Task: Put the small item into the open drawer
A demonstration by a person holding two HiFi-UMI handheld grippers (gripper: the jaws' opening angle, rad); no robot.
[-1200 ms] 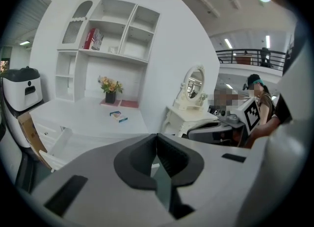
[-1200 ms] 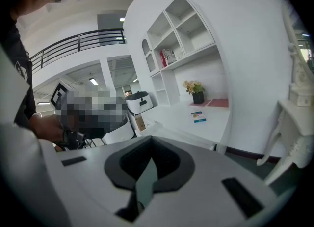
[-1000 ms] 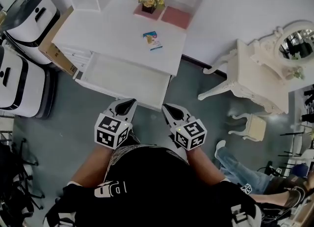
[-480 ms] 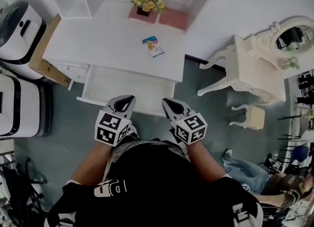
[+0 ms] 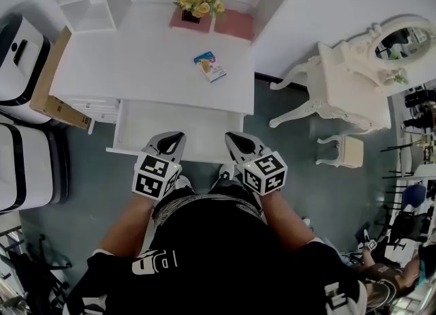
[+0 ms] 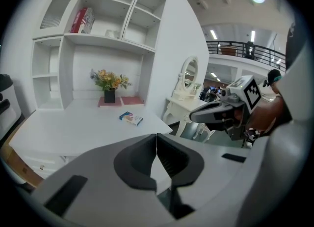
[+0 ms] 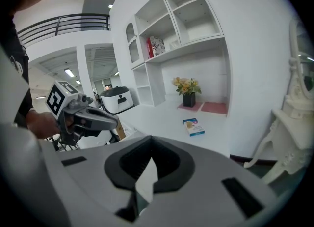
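By the open drawer (image 5: 178, 117), left gripper (image 5: 170, 140) and right gripper (image 5: 240, 142) parallel, tilted down, jaws together, empty.

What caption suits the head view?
Both shut, left tool and right tool near the open drawer; small box on desk.

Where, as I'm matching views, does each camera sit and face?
Head view: on the person's head, facing down at desk, open drawer, small box; torso, left hand-held gripper and right hand-held gripper show.
Left gripper view: on that hand-held gripper, facing the desk; its shut jaws, the right one show.
Right gripper view: likewise, with the left one.
All share the small box.
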